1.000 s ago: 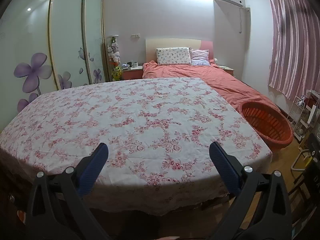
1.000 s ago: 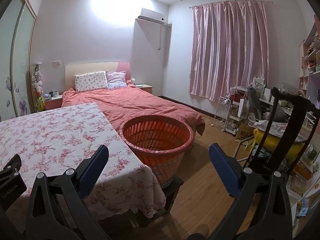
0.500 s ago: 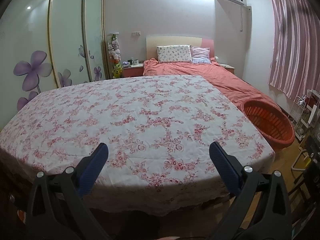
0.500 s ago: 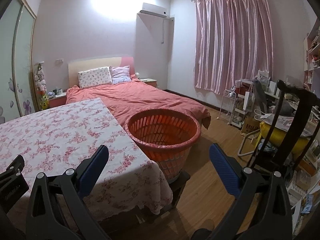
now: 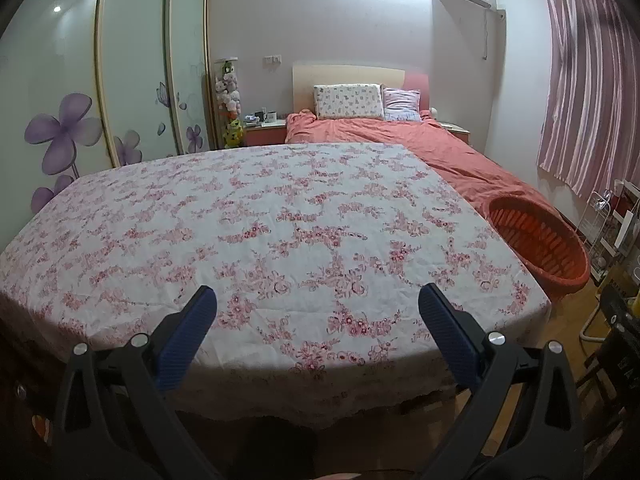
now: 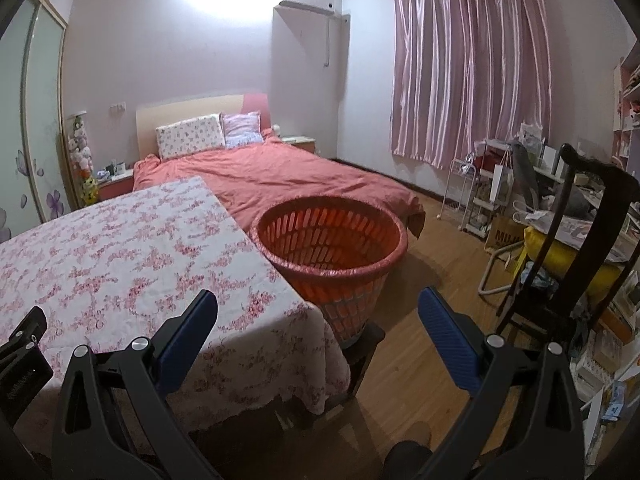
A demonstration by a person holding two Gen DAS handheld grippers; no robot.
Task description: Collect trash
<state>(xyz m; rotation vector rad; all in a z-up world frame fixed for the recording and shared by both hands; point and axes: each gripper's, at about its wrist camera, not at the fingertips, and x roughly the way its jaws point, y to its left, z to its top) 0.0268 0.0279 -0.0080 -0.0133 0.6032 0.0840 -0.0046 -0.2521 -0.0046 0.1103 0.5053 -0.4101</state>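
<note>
An orange slotted basket (image 6: 330, 240) stands on a low stool at the right end of a table with a pink floral cloth (image 5: 260, 232). The basket also shows in the left wrist view (image 5: 540, 240). I see no trash on the cloth. My left gripper (image 5: 318, 312) is open and empty, held over the table's near edge. My right gripper (image 6: 318, 312) is open and empty, near the table's right corner, with the basket just beyond it. Part of the left gripper's body (image 6: 20, 356) shows at the lower left of the right wrist view.
A bed with a salmon cover (image 6: 280, 176) lies behind the table and basket. A wardrobe with flower doors (image 5: 80, 100) stands left. A dark wooden chair (image 6: 580, 248), a cluttered desk and a white wire rack (image 6: 476, 200) stand right. Wooden floor (image 6: 432, 264) lies right of the basket.
Both views have shifted slightly: the table and basket sit a little lower and nearer in frame, and the right view has turned a little left. Both grippers stay open and empty.
</note>
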